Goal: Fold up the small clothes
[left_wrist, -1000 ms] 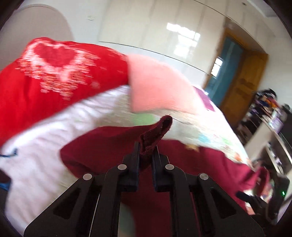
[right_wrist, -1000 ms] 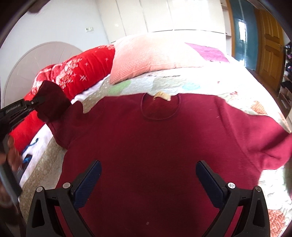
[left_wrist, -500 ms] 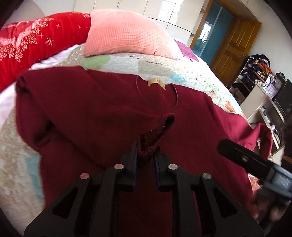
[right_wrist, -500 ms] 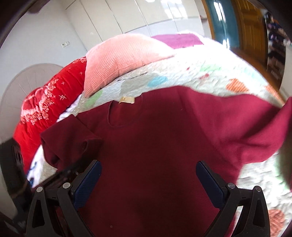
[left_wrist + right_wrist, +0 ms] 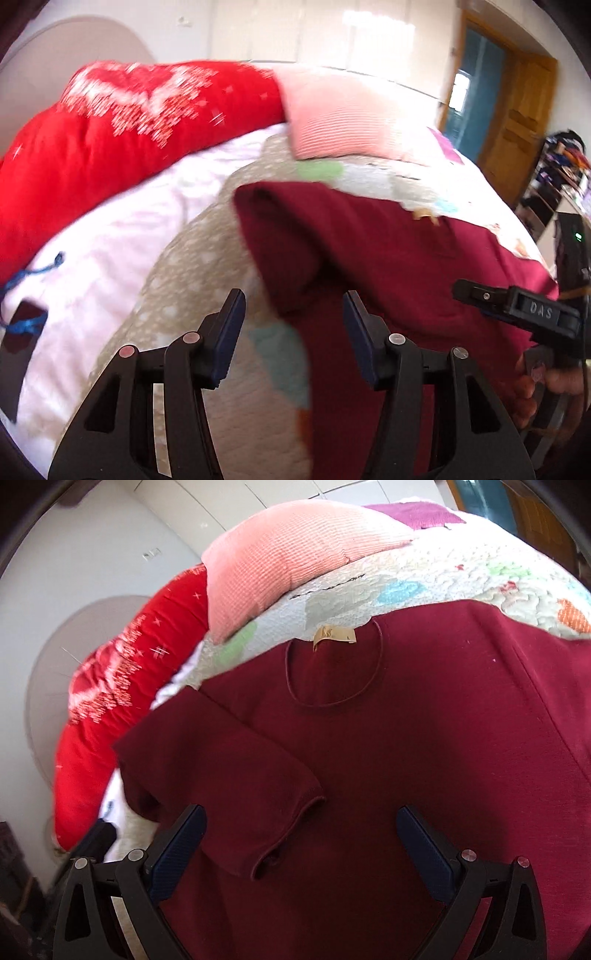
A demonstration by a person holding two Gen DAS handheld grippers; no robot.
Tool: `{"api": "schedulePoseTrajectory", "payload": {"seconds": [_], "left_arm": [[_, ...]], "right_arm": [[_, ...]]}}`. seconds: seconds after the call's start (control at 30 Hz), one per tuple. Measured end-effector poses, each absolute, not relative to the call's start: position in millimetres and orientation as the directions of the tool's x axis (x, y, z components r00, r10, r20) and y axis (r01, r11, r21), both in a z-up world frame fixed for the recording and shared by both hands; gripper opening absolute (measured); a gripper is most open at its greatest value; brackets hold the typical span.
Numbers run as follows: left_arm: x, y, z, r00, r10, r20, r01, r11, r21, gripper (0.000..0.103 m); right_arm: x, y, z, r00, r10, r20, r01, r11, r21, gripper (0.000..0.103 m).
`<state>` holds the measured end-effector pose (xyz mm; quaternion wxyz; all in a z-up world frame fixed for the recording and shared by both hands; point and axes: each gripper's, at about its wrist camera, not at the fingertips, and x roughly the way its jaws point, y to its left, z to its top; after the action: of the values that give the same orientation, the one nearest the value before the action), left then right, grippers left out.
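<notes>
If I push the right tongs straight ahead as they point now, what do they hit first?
Most likely the maroon shirt spread on the quilt. The right tongs are open above its chest, with the folded-in sleeve close by the left finger. Depth is unclear, so that sleeve cuff might brush first.

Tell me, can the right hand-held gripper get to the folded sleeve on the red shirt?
Probably yes. The right hand-held gripper is open just above the folded sleeve of the shirt, and nothing lies between them.
</notes>
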<state>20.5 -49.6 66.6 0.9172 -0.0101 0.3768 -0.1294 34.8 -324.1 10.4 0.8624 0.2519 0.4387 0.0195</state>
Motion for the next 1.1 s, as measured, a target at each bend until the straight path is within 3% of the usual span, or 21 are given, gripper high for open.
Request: {"api": "schedulePoseTrajectory", "payload": {"seconds": [0.03, 0.07, 0.1, 0.2, 0.23, 0.27, 0.3, 0.4, 0.6, 0.8, 0.93, 1.0, 1.07, 1.1], "left_arm": [[22, -46, 63, 0.68, -0.238, -0.693, 0.218, 0.969, -0.118, 0.054], [24, -44, 60, 0.679, -0.231, -0.697, 0.207, 0.971, -0.119, 0.054], [25, -44, 56, 0.678, -0.222, -0.701, 0.201, 0.973, -0.114, 0.054], [34, -52, 45, 0.668, -0.176, -0.723, 0.181, 0.981, -0.072, 0.054], [38, -57, 42, 0.665, -0.161, -0.729, 0.174, 0.983, -0.058, 0.054], [41, -60, 39, 0.663, -0.148, -0.734, 0.169, 0.985, -0.045, 0.054], [41, -62, 37, 0.66, -0.135, -0.739, 0.165, 0.986, -0.034, 0.054], [53, -65, 32, 0.653, -0.108, -0.75, 0.149, 0.989, -0.012, 0.054], [38, -50, 38, 0.665, -0.179, -0.725, 0.156, 0.983, -0.099, 0.054], [24, -38, 59, 0.703, -0.224, -0.675, 0.158, 0.975, -0.159, 0.054], [29, -54, 67, 0.698, -0.238, -0.676, 0.19, 0.971, -0.145, 0.054], [33, -65, 64, 0.688, -0.235, -0.686, 0.209, 0.97, -0.122, 0.054], [40, -74, 53, 0.669, -0.211, -0.713, 0.218, 0.972, -0.082, 0.054], [44, -78, 45, 0.655, -0.175, -0.735, 0.208, 0.977, -0.048, 0.054]], "right_arm": [[37, -318, 11, 0.624, 0.236, -0.745, 0.174, 0.887, 0.427, 0.099], [40, -313, 10, 0.626, 0.229, -0.745, 0.158, 0.899, 0.409, 0.086], [45, -303, 9, 0.62, 0.215, -0.754, 0.128, 0.921, 0.368, 0.062], [53, -282, 11, 0.62, 0.124, -0.775, 0.07, 0.975, 0.212, 0.029], [54, -283, 13, 0.624, 0.124, -0.772, 0.061, 0.977, 0.205, 0.024], [52, -287, 18, 0.63, 0.122, -0.767, 0.062, 0.977, 0.206, 0.007], [47, -297, 31, 0.656, 0.149, -0.74, 0.053, 0.969, 0.242, 0.005], [30, -320, 71, 0.736, 0.14, -0.663, 0.05, 0.965, 0.259, 0.005], [-7, -366, 126, 0.828, -0.06, -0.558, 0.128, 0.988, 0.085, 0.005], [-5, -417, 73, 0.686, -0.202, -0.699, 0.257, 0.966, -0.027, 0.005], [4, -435, 37, 0.576, -0.202, -0.792, 0.28, 0.959, -0.042, 0.009], [-3, -439, 41, 0.593, -0.216, -0.776, 0.296, 0.954, -0.04, 0.023], [-11, -436, 55, 0.642, -0.229, -0.731, 0.314, 0.949, -0.022, 0.059], [-12, -431, 63, 0.671, -0.223, -0.707, 0.31, 0.951, -0.004, 0.066]]}}
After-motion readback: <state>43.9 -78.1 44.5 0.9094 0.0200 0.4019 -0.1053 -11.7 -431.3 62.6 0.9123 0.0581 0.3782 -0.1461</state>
